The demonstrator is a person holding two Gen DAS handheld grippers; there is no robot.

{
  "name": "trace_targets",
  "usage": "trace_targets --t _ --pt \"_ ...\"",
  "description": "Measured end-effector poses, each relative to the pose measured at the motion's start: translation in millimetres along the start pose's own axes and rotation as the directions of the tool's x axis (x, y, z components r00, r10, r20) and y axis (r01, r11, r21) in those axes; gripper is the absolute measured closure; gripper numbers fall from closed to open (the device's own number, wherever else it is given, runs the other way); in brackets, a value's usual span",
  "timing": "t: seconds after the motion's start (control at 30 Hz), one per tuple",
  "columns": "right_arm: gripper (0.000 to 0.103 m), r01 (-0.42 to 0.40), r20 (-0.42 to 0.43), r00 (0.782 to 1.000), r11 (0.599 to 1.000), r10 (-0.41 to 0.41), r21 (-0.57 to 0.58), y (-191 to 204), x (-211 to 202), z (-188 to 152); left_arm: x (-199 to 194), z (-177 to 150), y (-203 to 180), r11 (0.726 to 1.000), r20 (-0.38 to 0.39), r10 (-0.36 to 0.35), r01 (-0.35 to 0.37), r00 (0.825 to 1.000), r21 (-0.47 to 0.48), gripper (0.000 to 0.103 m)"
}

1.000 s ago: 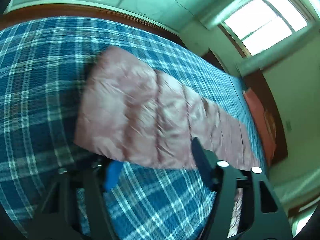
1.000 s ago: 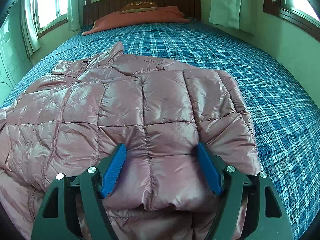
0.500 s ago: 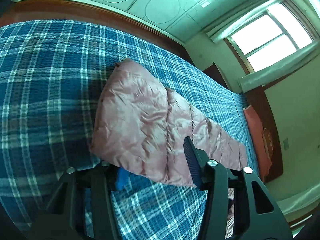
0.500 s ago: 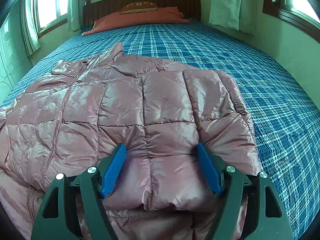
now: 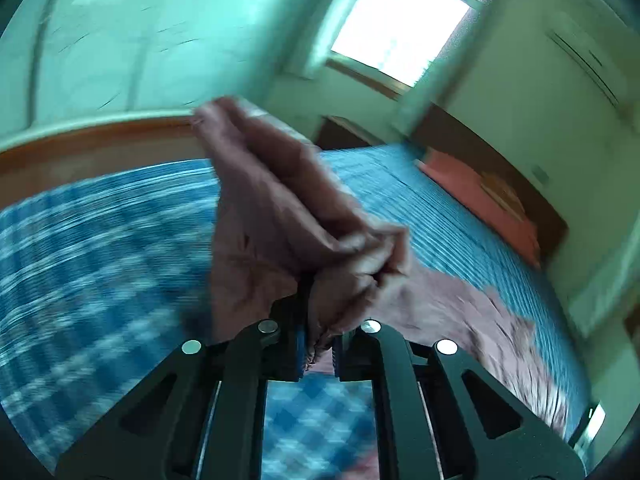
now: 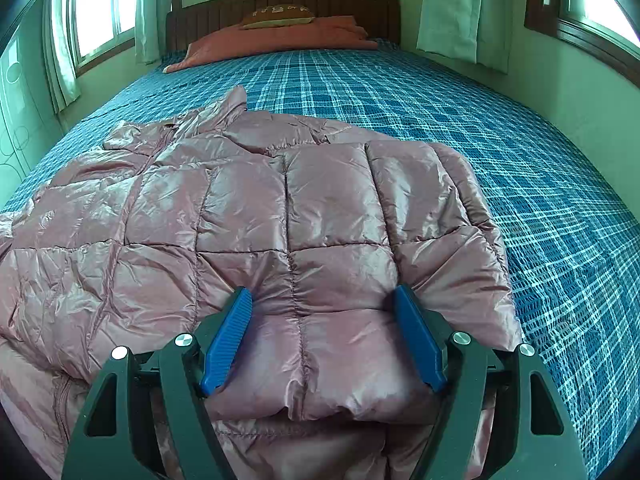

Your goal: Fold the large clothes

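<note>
The left hand-held gripper point(image 5: 318, 344) is clamped tight on a bunched fold of the pink quilted jacket point(image 5: 280, 216), lifted above the bed point(image 5: 80, 248); the view is blurred. The right hand-held gripper point(image 6: 322, 340) stands wide, its blue pads point(image 6: 226, 340) straddling the jacket's near padded edge without pinching it. The jacket point(image 6: 240, 220) lies spread on the bed's plaid cover point(image 6: 540, 200). Beyond it, at the headboard, lie orange pillows point(image 6: 280, 38).

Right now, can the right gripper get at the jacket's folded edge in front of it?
Probably yes. The right gripper is open, its fingers astride the jacket at that edge, with nothing between them and the fabric. The left gripper is shut on the sleeve, out of the way.
</note>
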State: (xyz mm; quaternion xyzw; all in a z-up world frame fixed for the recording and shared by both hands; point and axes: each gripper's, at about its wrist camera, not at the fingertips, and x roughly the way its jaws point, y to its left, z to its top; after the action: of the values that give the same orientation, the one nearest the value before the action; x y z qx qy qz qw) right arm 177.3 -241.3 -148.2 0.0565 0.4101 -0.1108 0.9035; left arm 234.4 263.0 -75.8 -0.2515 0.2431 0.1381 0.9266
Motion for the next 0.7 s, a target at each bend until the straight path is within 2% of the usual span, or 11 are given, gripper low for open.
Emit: trace_targets --t 0.07,0.17,0.33,0.5,0.63,0.7 --pt "0.03 0.0 0.0 1.0 1.0 0.0 0.0 -0.3 0.2 0.2 8.6 -6.1 -35.1 0.997 -0.027 -0.043 0.044 0.999 0.063 0.096" --pt "0.031 0.0 0.0 1.0 1.0 0.0 0.0 0.0 0.1 0.0 21.9 -22.1 -94.8 0.979 -0.071 -0.105 0.116 0.992 0.169 0.097" --pt "0.031 0.0 0.001 1.0 1.0 0.0 0.0 -0.1 0.1 -0.2 43.1 -64.2 -191.3 0.914 -0.142 -0.161 0.202 0.977 0.352 0.097" --pt "0.031 0.0 0.001 1.0 1.0 0.0 0.001 -0.3 0.1 -0.3 65.8 -123.0 -256.1 0.853 -0.226 -0.15 0.241 0.963 0.463 0.097" --pt "0.03 -0.003 -0.002 1.0 1.0 0.003 0.003 -0.7 0.3 -0.6 83.3 -163.0 -282.3 0.8 -0.278 -0.097 0.241 0.956 0.549 0.096" --pt "0.03 -0.006 -0.003 1.0 1.0 0.006 0.005 -0.8 0.6 -0.1 90.2 -176.2 -288.3 0.779 -0.311 -0.073 0.249 0.948 0.576 0.09"
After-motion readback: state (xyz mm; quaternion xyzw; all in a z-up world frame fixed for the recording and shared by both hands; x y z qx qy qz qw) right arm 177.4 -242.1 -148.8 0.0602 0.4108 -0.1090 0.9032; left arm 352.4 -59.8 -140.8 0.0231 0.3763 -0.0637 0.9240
